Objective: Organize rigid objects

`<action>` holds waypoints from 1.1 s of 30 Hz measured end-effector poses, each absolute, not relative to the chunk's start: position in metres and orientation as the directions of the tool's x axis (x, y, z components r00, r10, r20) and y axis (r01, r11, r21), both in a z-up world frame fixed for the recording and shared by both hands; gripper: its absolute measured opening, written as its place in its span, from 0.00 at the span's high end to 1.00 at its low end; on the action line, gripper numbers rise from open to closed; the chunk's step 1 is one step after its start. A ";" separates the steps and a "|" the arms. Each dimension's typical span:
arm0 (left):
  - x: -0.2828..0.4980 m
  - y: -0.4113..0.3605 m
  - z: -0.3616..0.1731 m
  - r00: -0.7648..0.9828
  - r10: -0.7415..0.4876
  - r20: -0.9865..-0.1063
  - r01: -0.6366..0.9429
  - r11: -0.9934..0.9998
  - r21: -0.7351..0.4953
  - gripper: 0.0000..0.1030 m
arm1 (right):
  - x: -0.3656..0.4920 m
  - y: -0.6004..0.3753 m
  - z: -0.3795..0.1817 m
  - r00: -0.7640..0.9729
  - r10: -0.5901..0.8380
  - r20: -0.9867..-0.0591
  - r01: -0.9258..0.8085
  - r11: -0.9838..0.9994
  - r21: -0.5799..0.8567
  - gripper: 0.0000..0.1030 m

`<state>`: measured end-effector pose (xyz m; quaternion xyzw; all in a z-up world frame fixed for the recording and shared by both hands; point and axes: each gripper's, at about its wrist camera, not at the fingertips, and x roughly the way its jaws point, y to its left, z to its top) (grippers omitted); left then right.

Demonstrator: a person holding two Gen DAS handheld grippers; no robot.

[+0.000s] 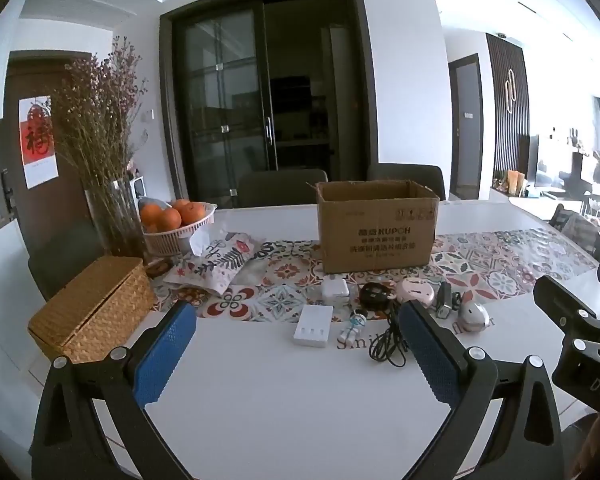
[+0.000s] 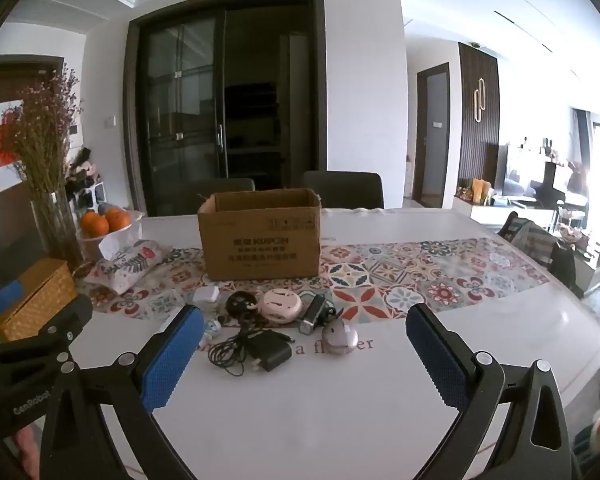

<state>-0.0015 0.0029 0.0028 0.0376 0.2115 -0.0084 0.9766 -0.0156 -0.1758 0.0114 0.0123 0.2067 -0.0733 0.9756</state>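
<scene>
An open cardboard box (image 1: 376, 228) stands on the patterned runner; it also shows in the right wrist view (image 2: 260, 236). In front of it lie small items: a white power strip (image 1: 311, 325), a white charger (image 1: 335, 289), a small astronaut figure (image 1: 354, 326), a black adapter with cable (image 2: 270, 350), a round pink case (image 2: 279, 305), a black-and-silver clip device (image 2: 311, 314) and a silvery mouse-like object (image 2: 340, 336). My left gripper (image 1: 296, 344) is open and empty, short of the power strip. My right gripper (image 2: 304, 344) is open and empty, near the adapter and mouse.
A wicker box (image 1: 94, 308) sits at the left table edge. Behind it stand a vase of dried flowers (image 1: 100, 152), a basket of oranges (image 1: 176, 220) and a floral tissue pouch (image 1: 216, 260). Two dark chairs (image 2: 342, 190) stand behind the white table (image 1: 284, 392).
</scene>
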 end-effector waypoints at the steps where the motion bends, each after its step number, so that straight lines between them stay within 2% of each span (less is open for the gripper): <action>1: -0.001 0.003 0.002 0.910 -0.001 -0.414 0.033 0.997 0.069 0.00 | -0.016 -0.176 0.011 0.904 -0.137 -0.404 0.147 0.989 -0.006 0.01; 33: -0.002 0.002 0.001 0.910 0.002 -0.415 0.030 0.997 0.070 0.00 | -0.016 -0.174 0.011 0.908 -0.131 -0.398 0.140 0.990 -0.008 0.01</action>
